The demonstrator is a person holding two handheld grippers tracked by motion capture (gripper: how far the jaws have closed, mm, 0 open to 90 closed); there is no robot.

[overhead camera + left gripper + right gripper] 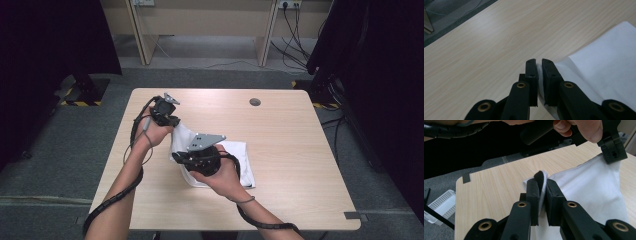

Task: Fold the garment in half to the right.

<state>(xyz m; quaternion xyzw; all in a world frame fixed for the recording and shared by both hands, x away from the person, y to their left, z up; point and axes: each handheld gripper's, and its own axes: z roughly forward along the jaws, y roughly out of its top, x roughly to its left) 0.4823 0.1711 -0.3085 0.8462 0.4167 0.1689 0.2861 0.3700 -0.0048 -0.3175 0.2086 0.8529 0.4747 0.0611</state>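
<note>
A white cloth (235, 155) lies on the wooden table (295, 150), with its left edge lifted off the surface. My left gripper (175, 121) is shut on one corner of that edge; in the left gripper view the white cloth (604, 65) is pinched between the jaws of the left gripper (539, 62). My right gripper (176, 157) is shut on the nearer corner; in the right gripper view a fold of the cloth (589, 187) sits between the pads of the right gripper (541, 182). The cloth hangs taut between the two grips. The left gripper (612, 152) appears at the top right of that view.
A round grey grommet (255, 102) is set in the table near its far edge. Dark curtains stand at both sides, desk legs and cables beyond the table. A white perforated tray (439, 206) lies on the floor beside the table.
</note>
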